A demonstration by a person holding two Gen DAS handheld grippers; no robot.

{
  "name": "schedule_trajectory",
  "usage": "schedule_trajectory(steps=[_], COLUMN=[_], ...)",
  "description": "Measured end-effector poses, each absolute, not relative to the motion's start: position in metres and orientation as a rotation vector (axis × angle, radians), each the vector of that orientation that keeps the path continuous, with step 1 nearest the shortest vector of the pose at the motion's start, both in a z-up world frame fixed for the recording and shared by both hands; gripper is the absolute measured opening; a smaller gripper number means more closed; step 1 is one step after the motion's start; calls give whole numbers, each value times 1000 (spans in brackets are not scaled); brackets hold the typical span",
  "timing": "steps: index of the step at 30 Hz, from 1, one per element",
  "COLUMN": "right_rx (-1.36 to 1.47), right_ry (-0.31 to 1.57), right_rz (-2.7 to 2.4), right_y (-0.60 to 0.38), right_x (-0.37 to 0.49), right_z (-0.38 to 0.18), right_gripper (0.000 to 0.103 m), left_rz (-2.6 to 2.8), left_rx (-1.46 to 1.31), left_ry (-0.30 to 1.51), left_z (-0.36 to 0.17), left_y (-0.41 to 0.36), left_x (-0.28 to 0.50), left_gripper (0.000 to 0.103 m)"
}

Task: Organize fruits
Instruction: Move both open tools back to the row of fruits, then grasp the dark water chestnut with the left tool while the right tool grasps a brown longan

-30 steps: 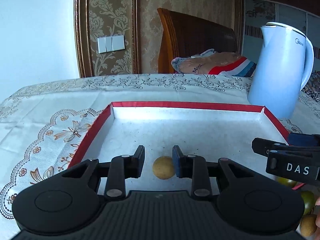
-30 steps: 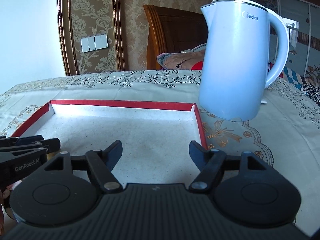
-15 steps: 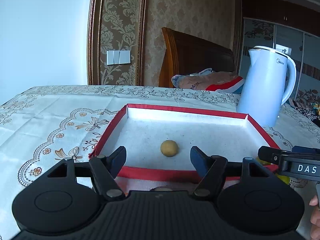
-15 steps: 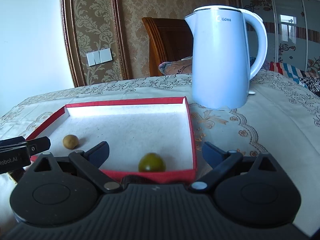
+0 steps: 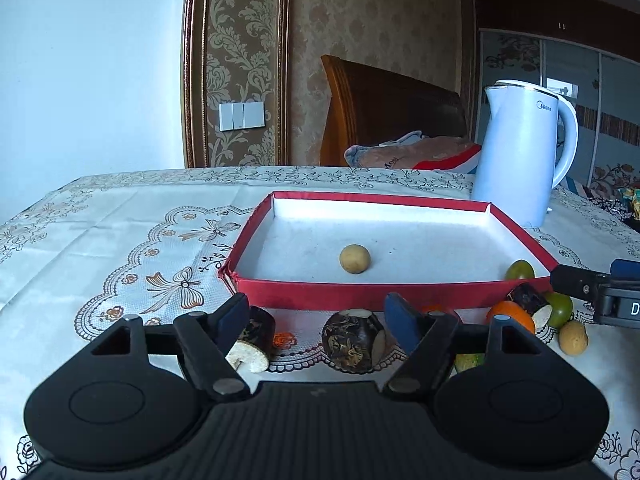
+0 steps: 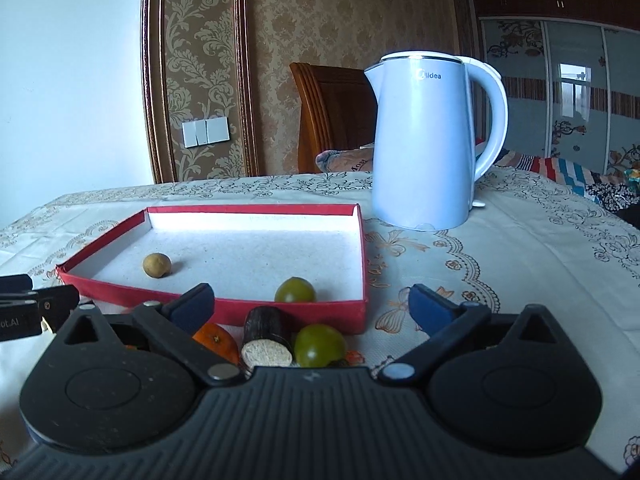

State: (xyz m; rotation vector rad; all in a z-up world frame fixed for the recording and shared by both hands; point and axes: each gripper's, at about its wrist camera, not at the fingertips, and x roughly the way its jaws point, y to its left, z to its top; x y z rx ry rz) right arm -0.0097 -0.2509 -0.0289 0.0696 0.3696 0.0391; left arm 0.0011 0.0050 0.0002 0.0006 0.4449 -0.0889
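— What sort of room is this?

— A furnished one, lit by daylight. The left wall (image 5: pixel 92 64) is plain and pale; beside it runs damask wallpaper (image 5: pixel 240 48) in brown and gold, set in a gilt moulded frame.

— Anything on that panel?

— A white switch plate (image 5: pixel 241 115) with three rockers.

— And furniture?

— A carved wooden headboard (image 5: pixel 384 116) stands behind the worktop (image 5: pixel 120 216), which is covered by a cream cloth with floral embroidery. Folded bedding (image 5: pixel 416 152) with red and blue stripes lies against the wood.

— The right side?

— Sliding wardrobe doors (image 6: pixel 576 92) with flower motifs, under dark wood trim; a bright window is reflected in one pane.
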Motion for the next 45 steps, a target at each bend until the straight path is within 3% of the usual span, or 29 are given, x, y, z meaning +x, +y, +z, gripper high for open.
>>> schedule_trajectory(steps=[17, 21, 45], right_rx=[231, 276, 136], right_ry=[369, 442, 527], right_rz=[52, 35, -32], right_y=[-285, -292, -271], right_x=[-36, -25, -16], right_z=[-41, -47, -50], right_gripper=[103, 103, 103], left_rz=[-131, -131, -140], left_rx=[16, 18, 15], left_ry=[493, 507, 550], left_z=[-6, -8, -12], left_y=[-2, -2, -3], left_x=[4, 5, 12], left_gripper=[75, 75, 75])
